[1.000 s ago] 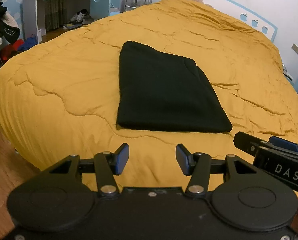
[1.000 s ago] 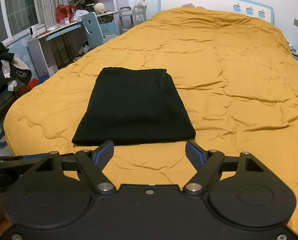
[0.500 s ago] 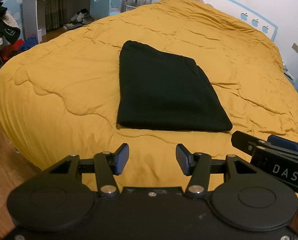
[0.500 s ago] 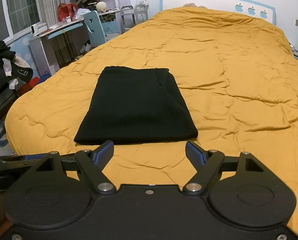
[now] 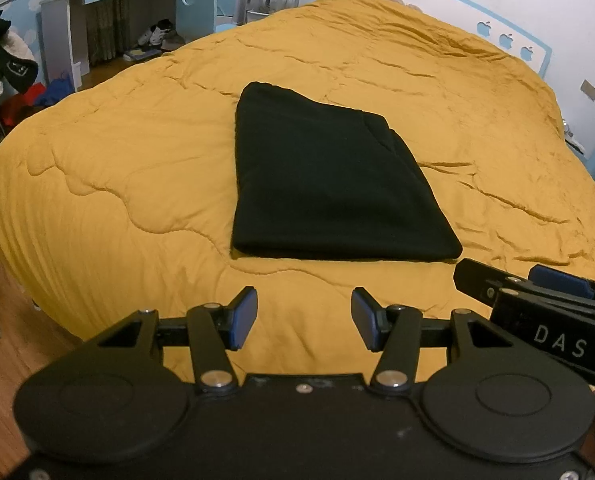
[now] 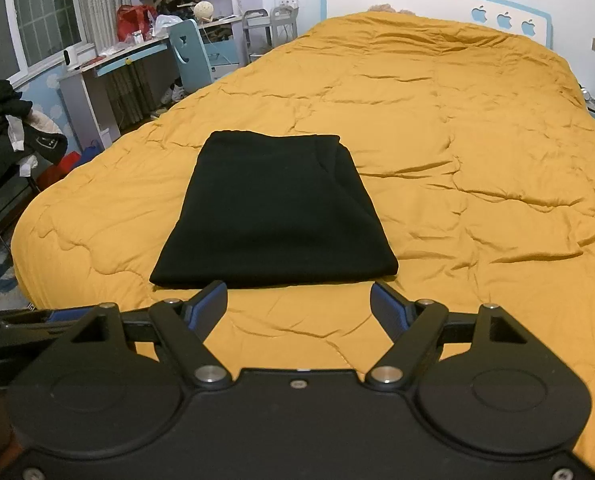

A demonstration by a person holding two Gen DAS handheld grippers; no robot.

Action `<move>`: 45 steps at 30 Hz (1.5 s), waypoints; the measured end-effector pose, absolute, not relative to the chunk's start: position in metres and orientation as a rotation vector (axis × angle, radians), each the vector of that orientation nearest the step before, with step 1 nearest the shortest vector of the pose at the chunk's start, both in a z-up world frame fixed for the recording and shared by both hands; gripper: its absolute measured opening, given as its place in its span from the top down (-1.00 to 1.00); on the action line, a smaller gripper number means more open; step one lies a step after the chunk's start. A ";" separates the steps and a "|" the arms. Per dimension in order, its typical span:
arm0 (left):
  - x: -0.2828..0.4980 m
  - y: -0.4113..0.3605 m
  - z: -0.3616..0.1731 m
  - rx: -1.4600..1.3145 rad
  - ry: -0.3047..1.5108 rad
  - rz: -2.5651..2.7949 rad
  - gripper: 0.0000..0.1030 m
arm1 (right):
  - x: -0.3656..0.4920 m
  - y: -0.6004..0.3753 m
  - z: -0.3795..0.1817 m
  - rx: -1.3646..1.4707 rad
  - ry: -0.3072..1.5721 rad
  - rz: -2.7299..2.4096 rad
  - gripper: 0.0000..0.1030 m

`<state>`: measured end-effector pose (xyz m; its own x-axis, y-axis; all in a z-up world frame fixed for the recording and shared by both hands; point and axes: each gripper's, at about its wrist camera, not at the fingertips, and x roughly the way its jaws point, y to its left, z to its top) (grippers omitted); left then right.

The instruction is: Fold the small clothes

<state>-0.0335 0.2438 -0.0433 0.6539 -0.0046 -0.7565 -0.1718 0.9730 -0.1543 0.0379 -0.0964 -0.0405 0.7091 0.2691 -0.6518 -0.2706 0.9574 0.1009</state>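
Observation:
A black garment (image 5: 329,184) lies folded into a neat flat rectangle on the yellow quilt; it also shows in the right wrist view (image 6: 273,216). My left gripper (image 5: 303,318) is open and empty, held above the quilt near the bed's foot, short of the garment's near edge. My right gripper (image 6: 299,304) is open and empty, just short of the garment's near edge. The right gripper's body shows at the right of the left wrist view (image 5: 537,312).
The yellow quilt (image 6: 477,152) covers a wide bed with a blue and white headboard (image 6: 437,4). A desk and blue chair (image 6: 185,56) stand to the left. Dark clothes hang on a rack (image 6: 5,132) at far left. Wooden floor (image 5: 5,364) lies below the bed's foot.
Both grippers have drifted very slightly; the garment lies unmoved and both jaws stay open.

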 end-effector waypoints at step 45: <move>-0.035 0.248 -0.039 -0.254 0.877 0.039 -0.08 | 0.034 -0.099 -0.037 -0.009 0.702 0.287 -0.54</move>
